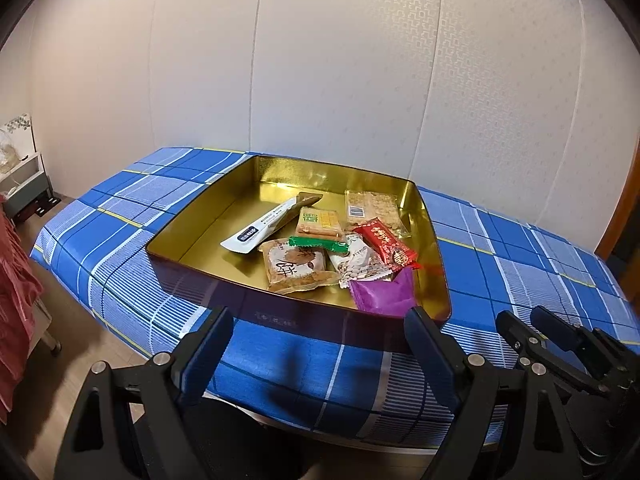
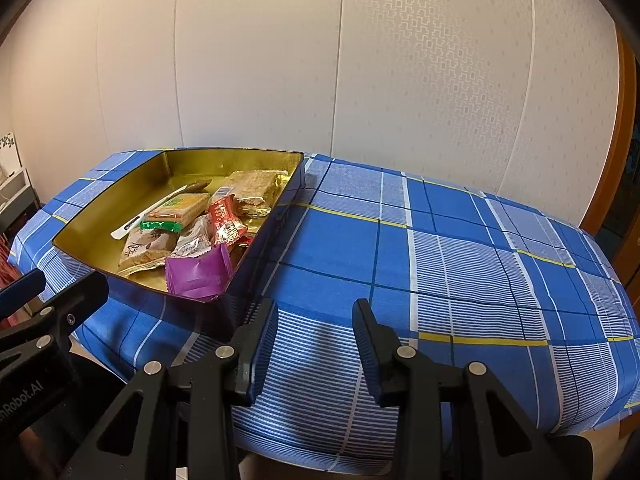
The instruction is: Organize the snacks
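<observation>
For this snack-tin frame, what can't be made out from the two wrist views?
- Left wrist view: the purple packet has its lower edge hidden by the tin front wall.
- Right wrist view: the red packet is partly covered by neighbouring packets.
- Both views: the small print on the wrappers is too small to read.
- Both views: the table's near edge is blocked by the grippers.

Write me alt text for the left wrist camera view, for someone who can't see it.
An open gold-lined tin on a blue plaid tablecloth holds a heap of wrapped snacks, including a purple packet and a red one. The left gripper is open and empty in front of the tin, with the right gripper beside it.
</observation>
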